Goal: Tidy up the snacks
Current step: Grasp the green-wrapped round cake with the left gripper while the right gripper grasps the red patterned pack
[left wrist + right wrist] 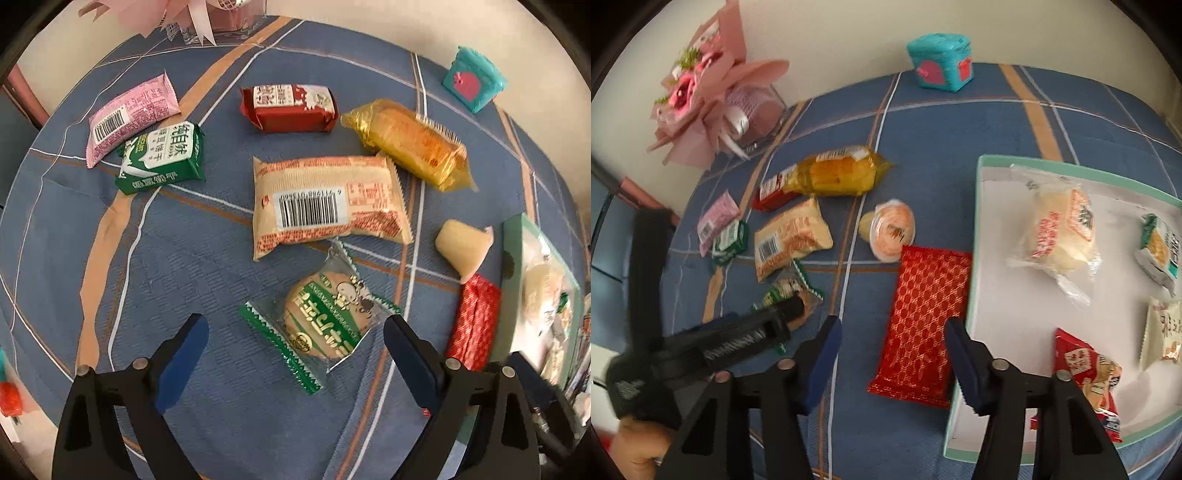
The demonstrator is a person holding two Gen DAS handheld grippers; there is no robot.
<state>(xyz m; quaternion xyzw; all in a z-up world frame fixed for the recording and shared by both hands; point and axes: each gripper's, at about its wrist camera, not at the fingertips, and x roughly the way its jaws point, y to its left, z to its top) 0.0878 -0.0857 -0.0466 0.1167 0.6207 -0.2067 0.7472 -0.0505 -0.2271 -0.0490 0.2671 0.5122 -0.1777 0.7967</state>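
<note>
My left gripper (293,323) hangs open over a round cookie in a green and clear wrapper (325,325), which lies between its blue pads without touching them. My right gripper (893,326) stands open around a red patterned packet (925,321). Its right pad is at the packet's edge and its left pad is well apart from it. A white box with a teal rim (977,236) lies just right of the red packet and holds several wrapped snacks. In the right wrist view the left gripper's black body (738,338) shows over the green cookie packet (786,290), with a hand (635,446) holding it.
Loose on the blue plaid cloth (192,266) are a beige barcode packet (325,203), yellow packet (410,147), dark red packet (291,109), green packet (162,158), pink packet (129,114) and a jelly cup (892,230). A teal box (940,61) and pink bouquet (709,99) stand at the back.
</note>
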